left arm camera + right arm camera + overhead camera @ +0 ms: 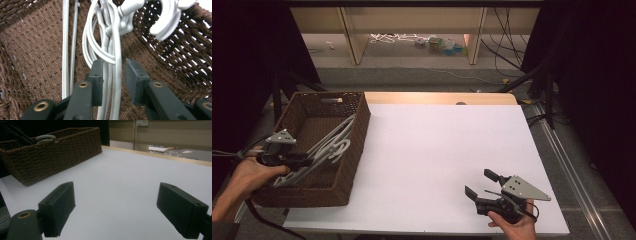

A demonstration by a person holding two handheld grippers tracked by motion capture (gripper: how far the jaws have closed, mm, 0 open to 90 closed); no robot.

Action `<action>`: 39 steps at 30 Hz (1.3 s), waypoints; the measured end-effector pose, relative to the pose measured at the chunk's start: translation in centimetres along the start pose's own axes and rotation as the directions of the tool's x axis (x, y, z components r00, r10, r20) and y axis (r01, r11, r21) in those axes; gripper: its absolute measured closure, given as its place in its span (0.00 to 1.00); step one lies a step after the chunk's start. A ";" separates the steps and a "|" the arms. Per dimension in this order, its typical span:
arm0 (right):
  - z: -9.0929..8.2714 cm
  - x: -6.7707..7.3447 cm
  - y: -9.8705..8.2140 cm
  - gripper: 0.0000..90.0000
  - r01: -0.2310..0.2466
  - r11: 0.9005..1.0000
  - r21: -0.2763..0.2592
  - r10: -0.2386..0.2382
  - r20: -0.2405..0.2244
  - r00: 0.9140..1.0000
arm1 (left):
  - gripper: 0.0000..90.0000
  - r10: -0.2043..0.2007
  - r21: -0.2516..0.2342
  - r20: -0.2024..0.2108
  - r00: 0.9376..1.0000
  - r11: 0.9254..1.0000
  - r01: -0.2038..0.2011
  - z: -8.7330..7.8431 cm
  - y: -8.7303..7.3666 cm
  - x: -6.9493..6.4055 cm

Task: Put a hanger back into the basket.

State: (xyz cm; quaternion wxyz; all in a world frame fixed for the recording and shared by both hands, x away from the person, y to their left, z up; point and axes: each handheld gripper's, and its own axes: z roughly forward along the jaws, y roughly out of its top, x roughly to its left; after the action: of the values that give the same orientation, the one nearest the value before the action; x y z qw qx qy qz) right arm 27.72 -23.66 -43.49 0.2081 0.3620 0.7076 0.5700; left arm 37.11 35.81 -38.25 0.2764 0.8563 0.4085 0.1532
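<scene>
Left claw (113, 75), part-open astride the hangers (113, 37) in the basket (358, 131), should centre before squeezing; right claw (482, 184) rests wide, empty.

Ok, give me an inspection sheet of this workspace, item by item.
Surface: white tabletop, bare apart from what is listed, wooden strip along its far edge.
Job's things: brown wicker basket at the table's left side; grey plastic hangers lie inside it, hooks up against its right wall.
Clutter: nothing seen on the table.
Grippers: left gripper is in the basket, jaws parted around hanger wires, a gap at the right pad; right gripper wide open and empty, low over the table's near right.
Cables: black cable trailing from the left gripper; cords on the floor beyond.
Surroundings: dark curtains either side, wooden frame and small items on the floor behind.
</scene>
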 end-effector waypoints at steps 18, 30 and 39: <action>0.0 0.0 0.0 0.18 -0.003 1.000 0.004 0.003 0.002 1.000 | 0.46 -0.067 -0.260 -0.046 0.997 0.964 0.053 -1.8 1.9 -4.6; 0.0 0.0 0.0 0.18 0.000 1.000 -0.004 0.000 0.003 1.000 | 0.39 -0.062 -0.424 0.020 0.998 0.903 0.065 -2.4 3.4 -8.9; -0.1 0.0 0.1 0.18 0.006 1.000 0.006 -0.006 0.007 1.000 | 0.34 -0.057 -0.481 0.049 0.997 0.874 0.074 -1.6 3.7 -11.9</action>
State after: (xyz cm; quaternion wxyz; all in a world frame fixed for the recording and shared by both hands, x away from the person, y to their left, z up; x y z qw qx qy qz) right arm 27.66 -23.71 -43.40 0.2111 0.3623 0.7099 0.5659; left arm 31.23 25.13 -35.18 0.4928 0.7485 0.3816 0.2265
